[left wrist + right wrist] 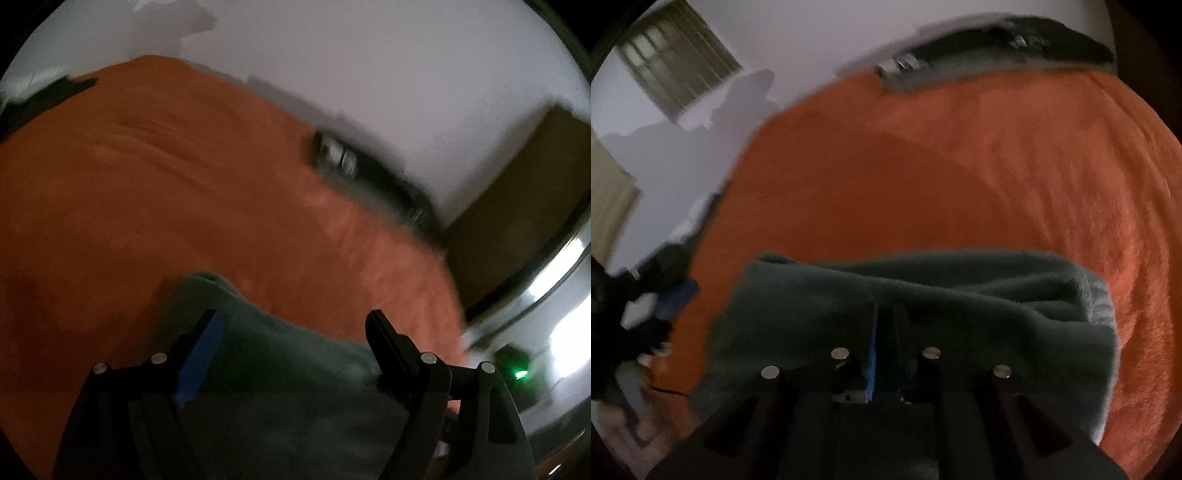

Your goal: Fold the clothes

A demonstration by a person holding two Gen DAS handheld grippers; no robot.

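The soft, limp green garment (pixel 923 306) is pinched by the right tongs (pixel 886 317); left tongs (pixel 295 325) are spread above it; its edge is best gripped.

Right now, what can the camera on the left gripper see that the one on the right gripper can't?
Only the left wrist view shows the left gripper with its jaws wide apart, a green light and a brown door. Only the right wrist view shows the right gripper shut on the dark green garment, and a shuttered window. Both show that garment, the orange blanket and a dark striped garment at its far edge.
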